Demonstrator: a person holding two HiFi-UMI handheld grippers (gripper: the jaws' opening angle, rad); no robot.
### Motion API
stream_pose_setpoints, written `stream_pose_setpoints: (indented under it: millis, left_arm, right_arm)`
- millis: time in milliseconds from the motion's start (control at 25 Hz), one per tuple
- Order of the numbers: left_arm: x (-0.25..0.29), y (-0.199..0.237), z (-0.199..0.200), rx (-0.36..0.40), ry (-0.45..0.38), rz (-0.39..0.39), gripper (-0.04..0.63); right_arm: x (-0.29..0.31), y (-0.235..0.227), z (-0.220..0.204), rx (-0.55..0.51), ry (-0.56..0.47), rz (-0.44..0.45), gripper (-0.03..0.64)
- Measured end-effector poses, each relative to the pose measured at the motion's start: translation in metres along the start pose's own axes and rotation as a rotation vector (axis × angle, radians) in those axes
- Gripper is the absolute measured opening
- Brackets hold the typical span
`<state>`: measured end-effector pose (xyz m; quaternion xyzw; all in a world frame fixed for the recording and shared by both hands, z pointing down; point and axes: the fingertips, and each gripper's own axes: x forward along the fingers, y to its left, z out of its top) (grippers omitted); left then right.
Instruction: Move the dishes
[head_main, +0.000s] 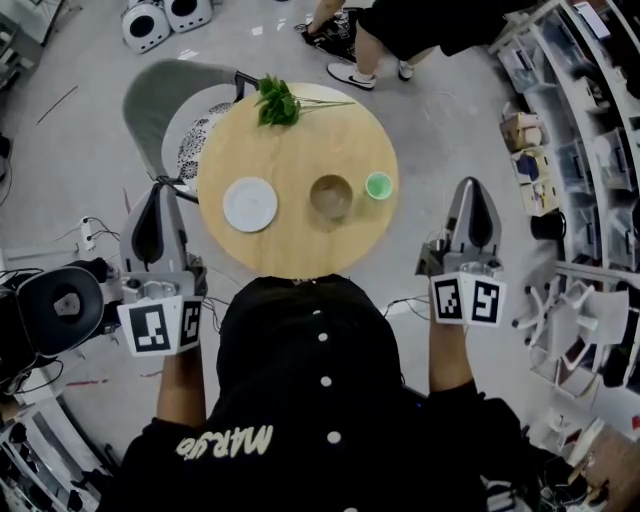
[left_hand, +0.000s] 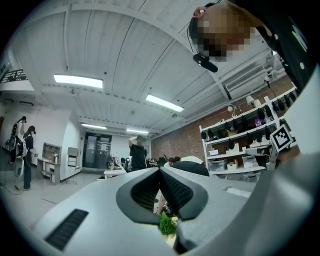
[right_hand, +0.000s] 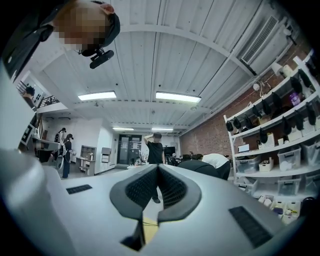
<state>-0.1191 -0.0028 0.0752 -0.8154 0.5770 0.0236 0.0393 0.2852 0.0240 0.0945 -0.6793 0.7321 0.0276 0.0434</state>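
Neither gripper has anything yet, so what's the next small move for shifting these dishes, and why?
Probably open the left gripper and bring it in over the white plate, the dish nearest it. Both it and the right gripper are shut, empty and beside the round table; the plate, bowl and green cup sit untouched.

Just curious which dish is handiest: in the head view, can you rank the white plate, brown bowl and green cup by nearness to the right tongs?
From the right tongs:
1. Small green cup, rightmost dish.
2. Brown round bowl, middle.
3. White round plate, leftmost.
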Motion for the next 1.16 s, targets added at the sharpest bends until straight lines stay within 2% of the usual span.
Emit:
stream_pose_setpoints:
  millis: [560,1160]
  left_arm:
    - [-0.001,-0.001,0.001,-0.023,-0.014,-0.003,0.003]
    - [0.007,0.008,-0.016,-0.018,-0.004,-0.005,0.003]
  right_arm:
    - [0.007,0.015,0.003,-0.036,0.003,0.033,-0.005]
    - [0.02,0.026,-0.014,-0.044,0.017,0.038,-0.003]
